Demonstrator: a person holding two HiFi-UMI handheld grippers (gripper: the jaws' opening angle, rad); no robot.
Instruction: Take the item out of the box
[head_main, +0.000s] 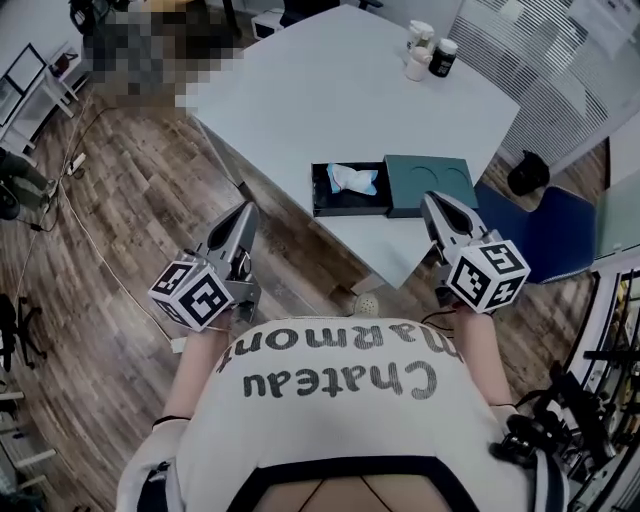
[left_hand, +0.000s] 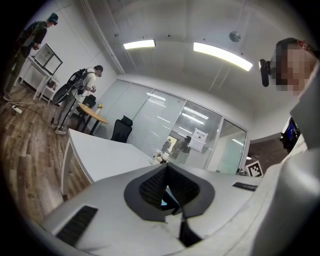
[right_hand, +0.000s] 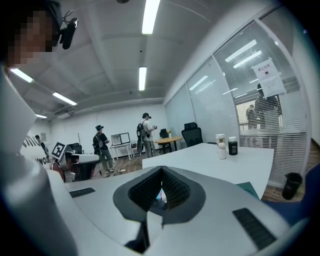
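A dark teal box (head_main: 322, 203) lies open near the white table's (head_main: 340, 90) front edge. Inside it is a light blue and white item (head_main: 355, 179). Its lid (head_main: 432, 185) lies right beside it. My left gripper (head_main: 246, 210) hovers over the floor, left of the table's corner and short of the box, with its jaws shut and nothing in them. My right gripper (head_main: 433, 201) is at the table's front edge just before the lid, jaws together and empty. In the left gripper view the closed tips (left_hand: 166, 168) hide the box. In the right gripper view the closed tips (right_hand: 161, 171) hide most of it too.
Small bottles and jars (head_main: 428, 50) stand at the table's far side. A blue chair (head_main: 553, 236) and a black object (head_main: 527, 172) are to the right of the table. Cables run over the wooden floor (head_main: 120, 200). People stand far off (right_hand: 146, 131).
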